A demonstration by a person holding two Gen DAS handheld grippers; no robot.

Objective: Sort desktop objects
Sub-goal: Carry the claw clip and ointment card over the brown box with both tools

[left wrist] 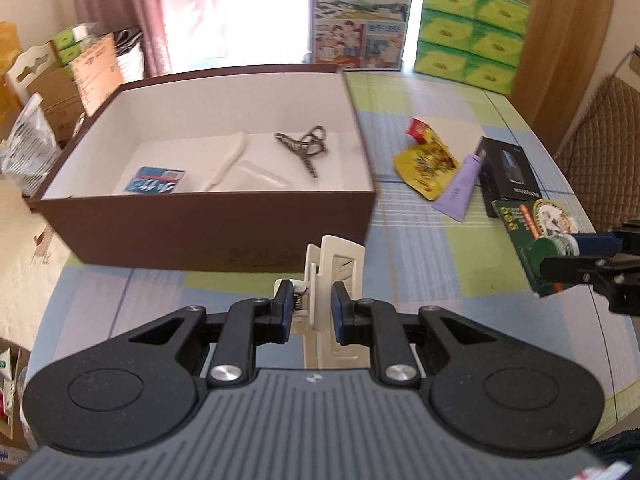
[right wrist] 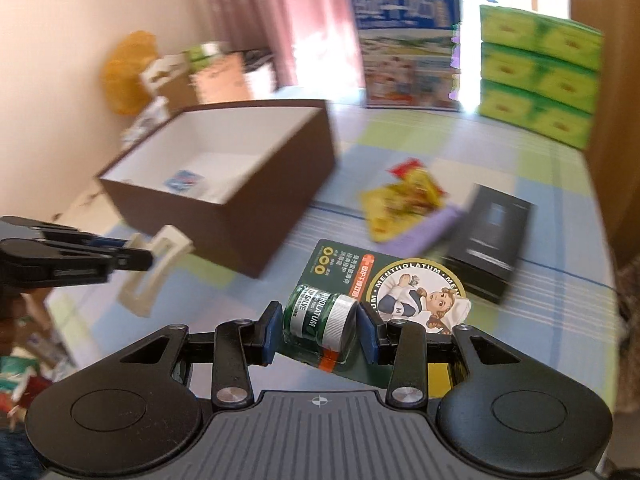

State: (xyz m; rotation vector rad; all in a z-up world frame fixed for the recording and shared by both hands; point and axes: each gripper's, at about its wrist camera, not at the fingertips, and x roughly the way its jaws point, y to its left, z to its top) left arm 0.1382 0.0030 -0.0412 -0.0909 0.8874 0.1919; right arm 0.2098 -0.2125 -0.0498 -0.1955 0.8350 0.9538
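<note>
My left gripper (left wrist: 310, 310) is shut on a cream hair claw clip (left wrist: 334, 268), held just in front of the brown box (left wrist: 224, 232). From the right wrist view that clip (right wrist: 154, 272) hangs off the table beside the box (right wrist: 256, 216). My right gripper (right wrist: 320, 328) is shut on the green lip salve blister pack (right wrist: 360, 280), gripping its small jar. The same pack (left wrist: 532, 236) shows at the right in the left wrist view, lifted above the table. Inside the box lie a blue packet (left wrist: 154, 180), a white comb (left wrist: 228, 160) and a dark chain (left wrist: 306, 146).
On the checked tablecloth right of the box lie a yellow snack pouch (left wrist: 426, 164), a purple tube (left wrist: 460, 188) and a black box (left wrist: 506, 176). Green tissue packs (left wrist: 472, 32) and a blue carton (left wrist: 362, 12) stand at the back. A chair (left wrist: 604, 132) is at the right.
</note>
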